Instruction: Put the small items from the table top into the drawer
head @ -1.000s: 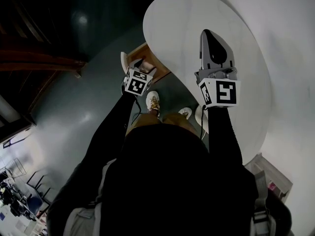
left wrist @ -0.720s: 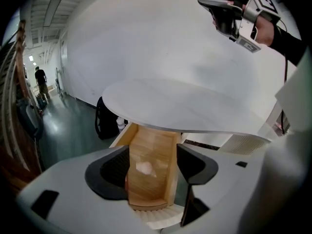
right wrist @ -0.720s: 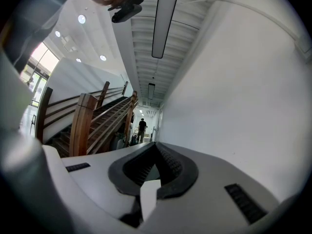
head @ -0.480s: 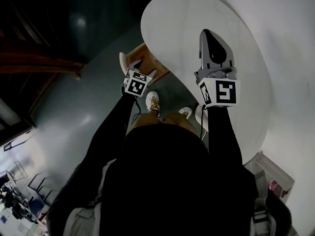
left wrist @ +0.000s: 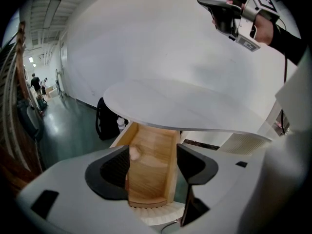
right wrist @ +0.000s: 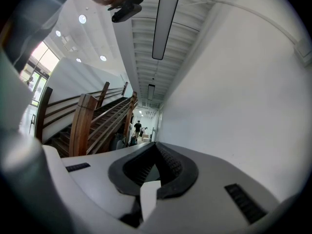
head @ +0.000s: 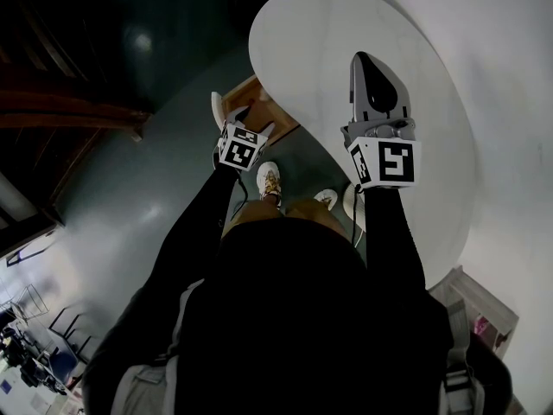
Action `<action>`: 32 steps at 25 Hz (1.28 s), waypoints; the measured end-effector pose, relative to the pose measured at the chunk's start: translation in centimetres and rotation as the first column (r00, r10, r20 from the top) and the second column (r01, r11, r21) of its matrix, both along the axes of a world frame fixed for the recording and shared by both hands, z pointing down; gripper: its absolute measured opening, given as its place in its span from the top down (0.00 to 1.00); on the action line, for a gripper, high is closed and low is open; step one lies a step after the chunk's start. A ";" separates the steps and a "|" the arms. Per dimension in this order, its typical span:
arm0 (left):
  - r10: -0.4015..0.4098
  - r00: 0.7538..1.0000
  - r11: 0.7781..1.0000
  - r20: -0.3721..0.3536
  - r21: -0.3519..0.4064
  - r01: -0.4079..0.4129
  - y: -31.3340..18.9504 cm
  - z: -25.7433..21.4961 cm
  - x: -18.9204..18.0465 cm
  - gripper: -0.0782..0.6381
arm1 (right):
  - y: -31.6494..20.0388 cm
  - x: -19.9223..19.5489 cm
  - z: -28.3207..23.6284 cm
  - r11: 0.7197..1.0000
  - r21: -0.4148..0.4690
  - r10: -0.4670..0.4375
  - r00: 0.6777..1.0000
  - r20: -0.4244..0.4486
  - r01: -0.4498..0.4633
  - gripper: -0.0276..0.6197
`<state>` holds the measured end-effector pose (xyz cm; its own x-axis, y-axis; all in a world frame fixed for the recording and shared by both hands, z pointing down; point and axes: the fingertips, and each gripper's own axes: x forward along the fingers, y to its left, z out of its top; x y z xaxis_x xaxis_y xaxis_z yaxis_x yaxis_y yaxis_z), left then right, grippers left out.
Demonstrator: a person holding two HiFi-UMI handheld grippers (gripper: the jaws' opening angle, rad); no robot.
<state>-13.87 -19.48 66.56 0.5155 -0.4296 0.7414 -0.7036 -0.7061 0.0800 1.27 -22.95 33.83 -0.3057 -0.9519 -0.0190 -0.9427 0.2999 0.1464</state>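
Nothing has shifted; left tongs (left wrist: 153,162) gape empty over the open wooden drawer (left wrist: 170,169) under the round white worktop's (left wrist: 185,106) edge; right tongs (right wrist: 155,167) closed, empty; stowing seems finished.

I count one table (head: 302,41), one drawer (left wrist: 153,145), two grippers, namely the left gripper (head: 240,115) and the right gripper (head: 363,59), and seemingly one item (left wrist: 135,152) inside, though it's blurry.
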 end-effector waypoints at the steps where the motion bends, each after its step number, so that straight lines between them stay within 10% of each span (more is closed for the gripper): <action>1: 0.000 1.000 1.000 -0.002 0.006 0.000 -0.1 -0.2 -0.1 0.47 | 0.0 -0.1 -0.1 1.000 0.002 0.000 1.000 0.000 0.000 0.91; 17: -0.033 0.992 0.972 -0.123 0.226 0.060 -4.4 -10.0 -1.3 0.46 | -0.6 -1.6 -1.5 0.999 0.042 -0.012 1.000 -0.001 0.012 0.91; 32: -0.020 0.962 0.821 -0.272 0.545 0.171 -7.1 -27.9 -2.4 0.47 | -1.9 -3.8 -2.1 0.995 0.059 -0.075 0.997 -0.011 0.075 0.91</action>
<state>-16.24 -26.63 38.70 0.5804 -0.7858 0.2139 -0.7804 -0.6117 -0.1296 -2.54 -24.84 31.76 -0.3768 -0.9235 -0.0718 -0.9164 0.3604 0.1739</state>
